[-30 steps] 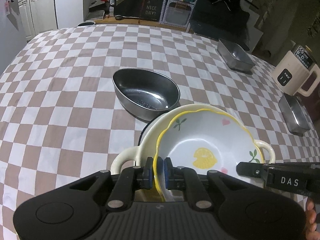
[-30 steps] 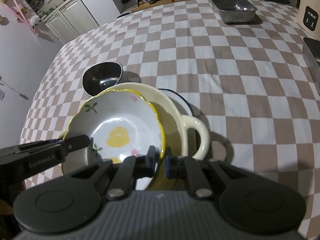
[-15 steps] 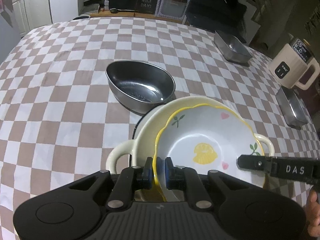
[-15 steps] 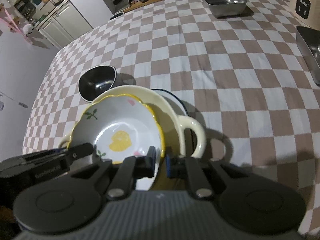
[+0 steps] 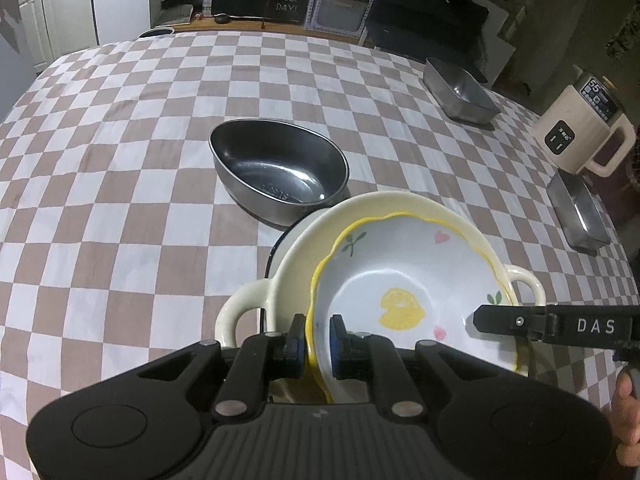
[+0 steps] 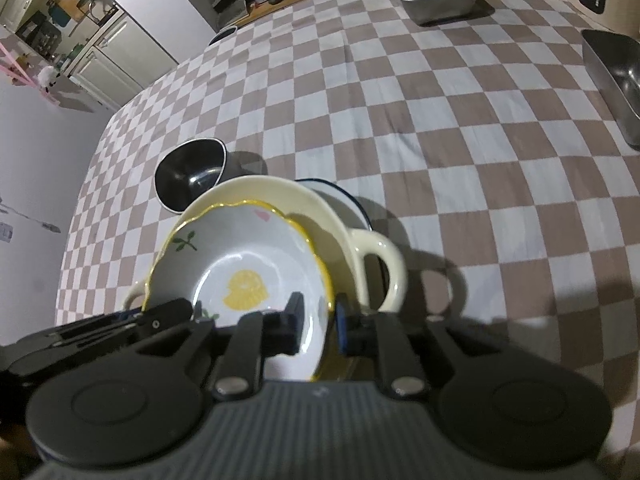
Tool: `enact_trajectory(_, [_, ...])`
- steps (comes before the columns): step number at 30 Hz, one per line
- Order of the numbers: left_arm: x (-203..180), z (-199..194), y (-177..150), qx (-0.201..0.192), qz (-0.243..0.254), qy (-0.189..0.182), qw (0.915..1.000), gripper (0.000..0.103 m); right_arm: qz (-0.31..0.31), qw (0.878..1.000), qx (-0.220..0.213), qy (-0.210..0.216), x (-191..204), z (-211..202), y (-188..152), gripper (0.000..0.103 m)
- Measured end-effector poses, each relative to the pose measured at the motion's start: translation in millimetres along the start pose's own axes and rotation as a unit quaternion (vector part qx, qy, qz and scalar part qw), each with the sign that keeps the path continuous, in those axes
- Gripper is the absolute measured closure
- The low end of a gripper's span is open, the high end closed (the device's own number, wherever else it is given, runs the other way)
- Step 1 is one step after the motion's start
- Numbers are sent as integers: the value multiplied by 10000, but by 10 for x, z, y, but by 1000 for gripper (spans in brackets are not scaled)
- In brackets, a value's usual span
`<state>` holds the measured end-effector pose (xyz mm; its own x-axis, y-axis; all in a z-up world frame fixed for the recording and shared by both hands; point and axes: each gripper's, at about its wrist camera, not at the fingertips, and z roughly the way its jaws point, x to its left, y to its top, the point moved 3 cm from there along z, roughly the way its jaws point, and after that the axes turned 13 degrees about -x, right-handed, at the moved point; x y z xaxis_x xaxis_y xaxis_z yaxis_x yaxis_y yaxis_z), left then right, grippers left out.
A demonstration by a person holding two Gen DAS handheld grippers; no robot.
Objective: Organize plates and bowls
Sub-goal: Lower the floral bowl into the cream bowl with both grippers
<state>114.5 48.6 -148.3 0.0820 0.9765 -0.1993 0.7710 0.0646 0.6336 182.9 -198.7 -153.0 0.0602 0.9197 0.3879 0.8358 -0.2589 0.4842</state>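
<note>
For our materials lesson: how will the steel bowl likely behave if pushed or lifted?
The steel bowl looks thin-walled, so probably light and stiff. Its glossy, rounded sides may slip in a pinch. On the cloth it would likely slide rather than tip.
</note>
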Motion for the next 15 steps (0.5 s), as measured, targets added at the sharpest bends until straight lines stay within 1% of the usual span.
enact_trajectory(3, [4,-13,-4,5,41,-14,10000,90,25,10000,-9,18,-2,-4,1,80])
enact_trajectory(9, [22,-29,-8,31,18,-58,10000,89,88,9999,-23,91,27,-12,-3,70])
enact_trajectory(10, [22,-30,-6,15,33,-46,10000,88,91,9999,-26,100,33,-16,-3,66])
enact_trajectory(11, [20,-44,4,-34,74,-23,10000,87,108,9998,-39,133,41,-22,-1,65])
enact_trajectory(13, [2,-104,45,-193,168,-7,9997,79,157,9996,-108,226,57,-58,16,48])
enact_trajectory(15, [-7,-145,75,-267,198,-22,9994,77,129,9995,-123,255,62,-68,23,46])
